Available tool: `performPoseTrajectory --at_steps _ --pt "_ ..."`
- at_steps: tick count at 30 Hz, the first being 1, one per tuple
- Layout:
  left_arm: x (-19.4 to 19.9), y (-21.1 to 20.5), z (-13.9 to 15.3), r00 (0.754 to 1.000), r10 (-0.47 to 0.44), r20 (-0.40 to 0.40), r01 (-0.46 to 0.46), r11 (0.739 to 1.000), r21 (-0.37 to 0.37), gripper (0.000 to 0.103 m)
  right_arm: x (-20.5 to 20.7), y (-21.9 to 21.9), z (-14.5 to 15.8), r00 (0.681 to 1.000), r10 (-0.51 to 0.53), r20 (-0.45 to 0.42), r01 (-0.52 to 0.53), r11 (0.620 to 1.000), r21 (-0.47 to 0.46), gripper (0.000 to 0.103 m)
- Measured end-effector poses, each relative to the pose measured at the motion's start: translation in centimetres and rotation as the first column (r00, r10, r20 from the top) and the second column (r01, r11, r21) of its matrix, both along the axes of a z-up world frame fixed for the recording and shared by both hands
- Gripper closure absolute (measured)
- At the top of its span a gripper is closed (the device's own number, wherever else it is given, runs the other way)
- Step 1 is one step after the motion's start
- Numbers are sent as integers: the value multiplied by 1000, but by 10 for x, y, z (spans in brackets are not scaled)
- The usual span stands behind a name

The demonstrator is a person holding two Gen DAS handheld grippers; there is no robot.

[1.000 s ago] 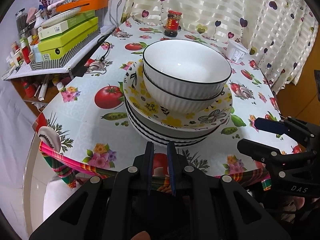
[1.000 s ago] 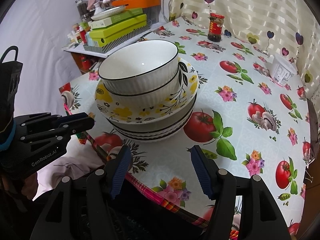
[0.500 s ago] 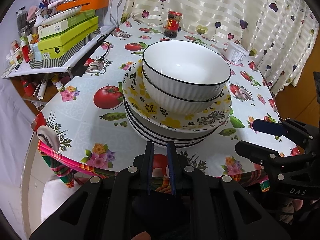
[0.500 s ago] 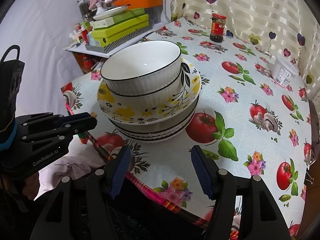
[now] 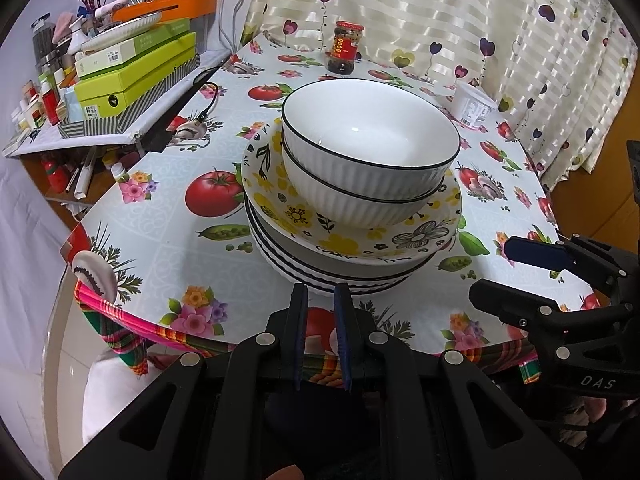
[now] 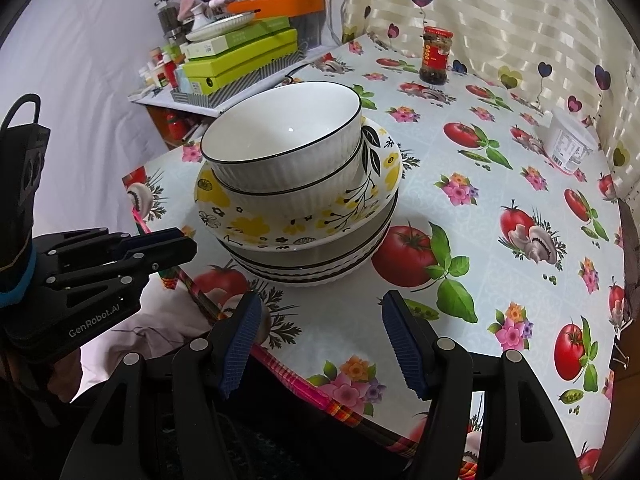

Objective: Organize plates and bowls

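A stack stands near the table's front edge. Two nested white ribbed bowls (image 5: 368,152) (image 6: 284,152) with black rims sit on a yellow flowered plate (image 5: 344,236) (image 6: 280,224), which rests on white black-striped plates (image 5: 332,276) (image 6: 312,268). My left gripper (image 5: 321,300) is just in front of the stack, jaws nearly shut with a narrow gap, holding nothing; it also shows in the right wrist view (image 6: 160,246). My right gripper (image 6: 320,312) is open and empty, in front of the stack; it also shows in the left wrist view (image 5: 516,268).
A red-lidded jar (image 5: 346,46) (image 6: 436,56) stands at the table's far side. A white tub (image 5: 474,104) (image 6: 568,144) sits at the right by the curtain. A cluttered shelf with green boxes (image 5: 136,68) (image 6: 244,56) is to the left. The table (image 5: 168,248) has a vegetable-print cloth.
Both grippers have moved slightly closer to the stack. Jaw openings are unchanged.
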State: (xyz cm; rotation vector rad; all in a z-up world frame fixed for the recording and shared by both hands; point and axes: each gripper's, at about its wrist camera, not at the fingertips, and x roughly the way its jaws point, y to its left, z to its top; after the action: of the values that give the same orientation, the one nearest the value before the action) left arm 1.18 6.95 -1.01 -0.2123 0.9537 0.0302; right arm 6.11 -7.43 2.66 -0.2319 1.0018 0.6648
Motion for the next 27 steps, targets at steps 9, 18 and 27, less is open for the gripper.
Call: performPoseTrajectory --at_steps 9,18,27 --pt "0 -3 -1 1000 -1 -4 1 1000 -2 89 1 -1 0 1000 4 -3 -4 1000 -3 39" --pt "1 -5 -1 1000 -5 -4 5 1000 -2 89 1 0 0 1000 5 -2 -5 1000 -2 39" --pt "2 -7 0 1000 -9 -6 9 1000 -6 89 1 0 0 1000 5 -3 -5 1000 -2 39"
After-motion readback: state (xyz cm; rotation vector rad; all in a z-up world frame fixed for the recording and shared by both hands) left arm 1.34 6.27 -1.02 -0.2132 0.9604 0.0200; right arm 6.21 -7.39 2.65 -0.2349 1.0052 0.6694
